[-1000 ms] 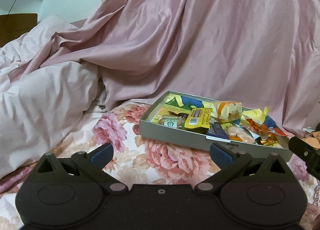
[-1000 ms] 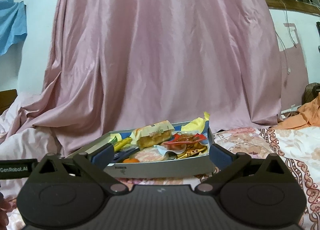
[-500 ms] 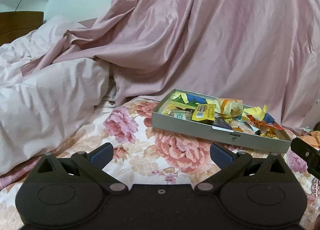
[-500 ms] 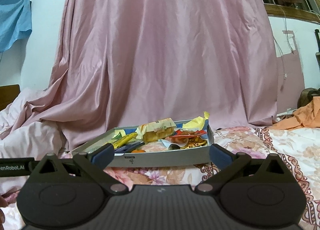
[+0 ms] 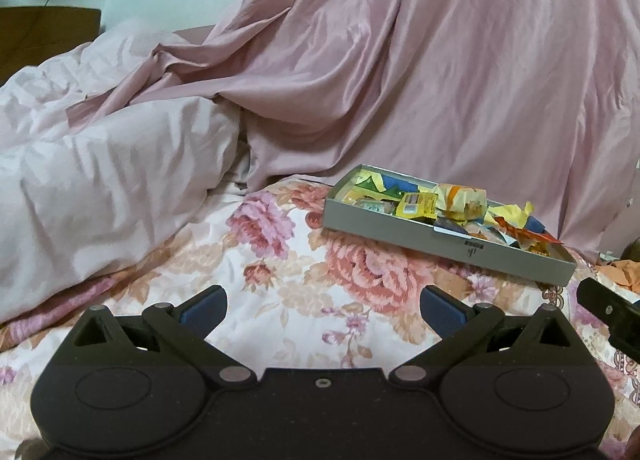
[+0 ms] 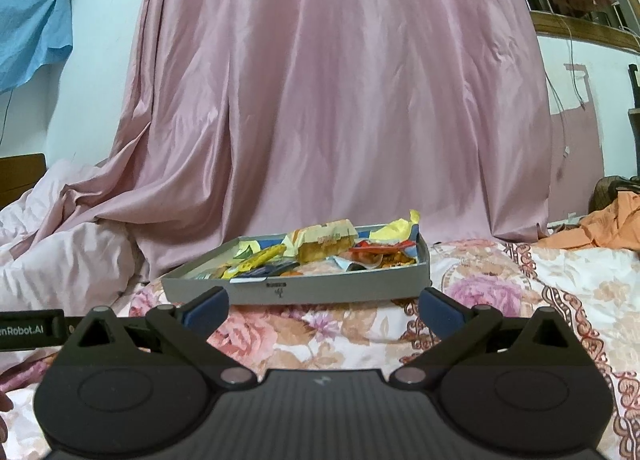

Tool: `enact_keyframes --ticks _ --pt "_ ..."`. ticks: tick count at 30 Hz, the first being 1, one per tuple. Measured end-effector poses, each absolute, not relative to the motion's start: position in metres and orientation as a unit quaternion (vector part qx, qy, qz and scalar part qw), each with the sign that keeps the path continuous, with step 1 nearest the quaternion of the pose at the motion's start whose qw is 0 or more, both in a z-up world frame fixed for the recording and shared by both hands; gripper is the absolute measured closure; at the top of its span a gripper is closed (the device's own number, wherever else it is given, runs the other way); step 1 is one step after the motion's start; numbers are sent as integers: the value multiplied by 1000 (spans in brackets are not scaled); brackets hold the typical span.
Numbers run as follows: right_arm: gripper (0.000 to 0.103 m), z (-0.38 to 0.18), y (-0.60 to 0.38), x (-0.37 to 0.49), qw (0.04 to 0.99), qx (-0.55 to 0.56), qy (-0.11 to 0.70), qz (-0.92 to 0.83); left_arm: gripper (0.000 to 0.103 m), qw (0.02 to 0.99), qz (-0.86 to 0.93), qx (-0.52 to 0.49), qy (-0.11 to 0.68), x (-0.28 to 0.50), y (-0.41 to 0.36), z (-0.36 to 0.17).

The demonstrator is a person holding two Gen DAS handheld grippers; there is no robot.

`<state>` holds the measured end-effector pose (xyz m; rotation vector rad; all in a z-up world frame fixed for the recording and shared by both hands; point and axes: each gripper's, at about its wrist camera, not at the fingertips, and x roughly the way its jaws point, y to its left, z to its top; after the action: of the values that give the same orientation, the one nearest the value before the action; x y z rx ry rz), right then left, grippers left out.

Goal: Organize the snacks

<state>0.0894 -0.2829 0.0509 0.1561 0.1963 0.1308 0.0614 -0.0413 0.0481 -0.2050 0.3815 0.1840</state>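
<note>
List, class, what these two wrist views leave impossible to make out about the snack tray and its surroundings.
- Snack labels in the grey tray: too small to read in either view.
- Snacks lowest in the tray: hidden by its near wall, right wrist view.
- Orange cloth: cut off by the right edge.
- Anything behind the pink curtain: hidden.

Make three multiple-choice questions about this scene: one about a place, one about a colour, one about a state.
1. Where does the tray stand?
A. on the floral bedspread
B. on a shelf
C. on a chair

2. What colour is the big curtain?
A. green
B. pink
C. black

3. How are the left gripper and right gripper?
A. both shut
B. one holds a snack
C. both open, empty

Key: 1 A, the tray rests on flowers; 2 B, pink folds behind; 3 C, fingers apart, nothing between.
</note>
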Motion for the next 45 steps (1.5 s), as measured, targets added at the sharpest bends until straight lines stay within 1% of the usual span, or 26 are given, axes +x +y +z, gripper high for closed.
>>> enact_keyframes --ticks 4,17,22,29,38,45 --pt "0 49 -276 83 991 66 101 66 1 973 90 -112 180 48 -37 45" --pt "0 43 -256 61 990 48 117 63 1 980 59 -57 181 26 -29 36" --pt "0 41 -250 52 990 41 127 53 1 980 54 -59 180 19 -21 30" --pt "0 39 -240 38 992 30 119 37 1 980 48 -66 179 19 -6 22" --pt "0 35 -224 40 990 -3 125 63 1 982 38 -63 172 19 -6 15" --pt "0 33 -225 42 989 2 134 69 1 981 37 -69 177 18 -5 15"
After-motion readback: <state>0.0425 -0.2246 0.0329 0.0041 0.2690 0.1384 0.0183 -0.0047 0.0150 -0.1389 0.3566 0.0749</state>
